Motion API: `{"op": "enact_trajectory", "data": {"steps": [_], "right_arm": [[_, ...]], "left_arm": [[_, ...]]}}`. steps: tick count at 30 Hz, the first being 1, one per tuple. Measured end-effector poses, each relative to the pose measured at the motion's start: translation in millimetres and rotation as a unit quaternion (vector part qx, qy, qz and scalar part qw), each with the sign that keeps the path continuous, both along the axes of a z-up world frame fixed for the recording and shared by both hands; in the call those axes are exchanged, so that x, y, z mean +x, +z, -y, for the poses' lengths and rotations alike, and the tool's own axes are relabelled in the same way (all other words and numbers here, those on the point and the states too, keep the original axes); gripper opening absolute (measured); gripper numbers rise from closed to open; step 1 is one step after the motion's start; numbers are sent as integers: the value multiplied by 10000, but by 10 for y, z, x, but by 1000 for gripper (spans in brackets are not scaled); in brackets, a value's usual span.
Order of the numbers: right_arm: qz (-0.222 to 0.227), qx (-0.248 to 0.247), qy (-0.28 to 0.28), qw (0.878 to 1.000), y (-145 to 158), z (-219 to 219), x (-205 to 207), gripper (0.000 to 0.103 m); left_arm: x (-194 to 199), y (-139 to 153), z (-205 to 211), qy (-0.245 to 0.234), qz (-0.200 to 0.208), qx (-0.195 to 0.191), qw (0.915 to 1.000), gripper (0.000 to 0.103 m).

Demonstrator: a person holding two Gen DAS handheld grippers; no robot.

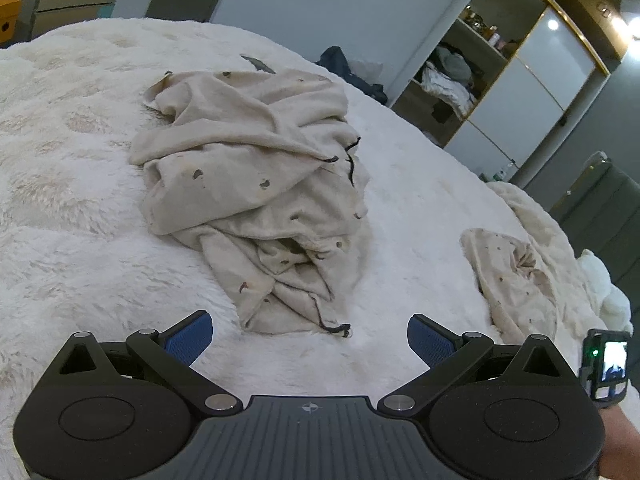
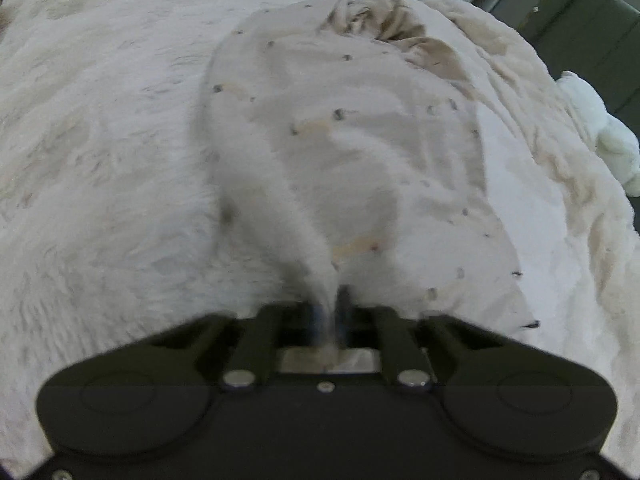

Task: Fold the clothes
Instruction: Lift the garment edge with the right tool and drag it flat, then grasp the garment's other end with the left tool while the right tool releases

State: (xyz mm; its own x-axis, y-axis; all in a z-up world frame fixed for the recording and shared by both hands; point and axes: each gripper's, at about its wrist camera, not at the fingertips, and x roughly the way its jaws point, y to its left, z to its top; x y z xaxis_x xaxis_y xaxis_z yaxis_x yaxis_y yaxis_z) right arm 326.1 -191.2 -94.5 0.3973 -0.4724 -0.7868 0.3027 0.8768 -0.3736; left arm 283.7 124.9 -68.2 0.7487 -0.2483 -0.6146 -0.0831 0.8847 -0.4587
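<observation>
Left gripper (image 1: 310,334) hovers, fingers spread wide, near a crumpled cream garment (image 1: 256,184) on the bed (image 1: 80,200). Right gripper (image 2: 330,308) fingers pinch a smaller spotted cloth (image 2: 340,140).

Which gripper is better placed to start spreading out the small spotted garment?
Right. The right gripper is already shut on the small spotted garment. The left gripper is open, holds nothing, and faces the crumpled garment instead.
</observation>
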Motion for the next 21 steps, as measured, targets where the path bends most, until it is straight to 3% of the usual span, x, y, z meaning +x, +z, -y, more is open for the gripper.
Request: {"op": "enact_trajectory", "data": {"steps": [5, 8, 12, 21], "right_arm": [[431, 279, 583, 9970, 342, -290, -319, 4], [735, 263, 1451, 9863, 615, -739, -741, 3], [886, 500, 2046, 9735, 784, -1153, -1223, 3], [510, 1240, 3118, 9406, 624, -2057, -2417, 3]], "left_arm": [[9, -3, -15, 55, -9, 5, 10000, 103], [1, -7, -11, 54, -8, 47, 10000, 103], [-8, -18, 10, 39, -18, 181, 9998, 103], [-82, 13, 32, -3, 46, 321, 9995, 103]]}}
